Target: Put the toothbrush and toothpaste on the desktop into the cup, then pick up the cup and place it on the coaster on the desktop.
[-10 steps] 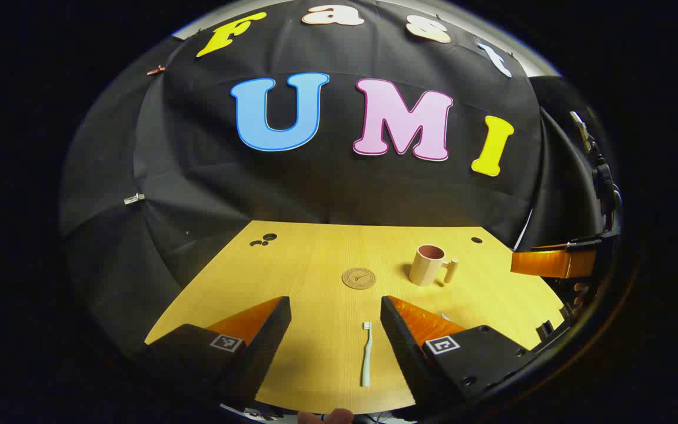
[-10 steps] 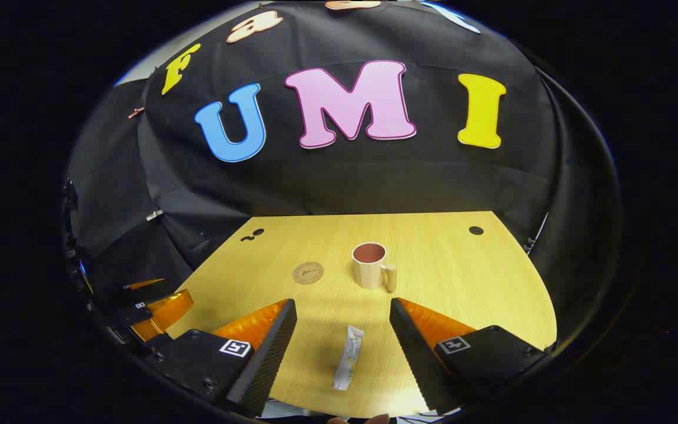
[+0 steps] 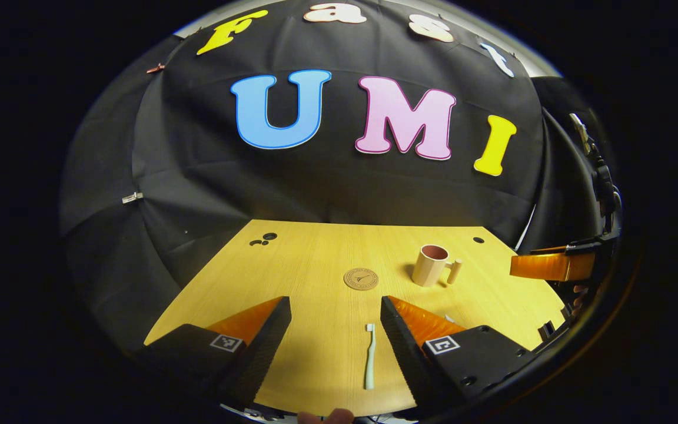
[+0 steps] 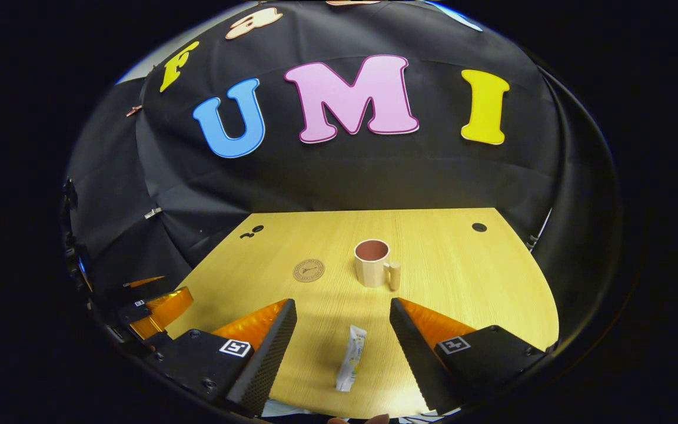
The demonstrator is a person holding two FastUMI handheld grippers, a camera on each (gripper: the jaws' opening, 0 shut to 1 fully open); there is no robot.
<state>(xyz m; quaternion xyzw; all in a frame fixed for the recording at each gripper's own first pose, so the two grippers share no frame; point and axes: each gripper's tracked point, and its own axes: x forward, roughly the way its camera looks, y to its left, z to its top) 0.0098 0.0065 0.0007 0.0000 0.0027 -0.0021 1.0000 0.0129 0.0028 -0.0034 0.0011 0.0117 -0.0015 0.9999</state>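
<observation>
toothbrush [image 3: 369, 355] is lying flat on the wooden surface [image 3: 303, 277], lengthwise between the spread fingers of the left gripper [image 3: 333, 330], which is hanging above it without touching. toothpaste [image 4: 351, 358] is lying likewise between the spread fingers of the right gripper [image 4: 342, 333], tilted slightly off the fingers' line. the cup [image 4: 372, 263] is standing upright farther back, handle turned toward the near right, mouth open and holding nothing; the coaster [image 4: 308, 270] is sitting just to its left, apart from it and bare. both pickups are, in judgement, not yet begun. risks from here: the toothbrush is thin and lying low, so fingers closing too high are likely to miss it or roll it aside; the soft tube is likely to buckle or slip if pinched near one end; the two grippers, converging on one narrow cup mouth, are at risk of knocking each other or tipping the light-looking cup; long items leaning on the rim are likely to shift its balance during the later lift toward the coaster.
</observation>
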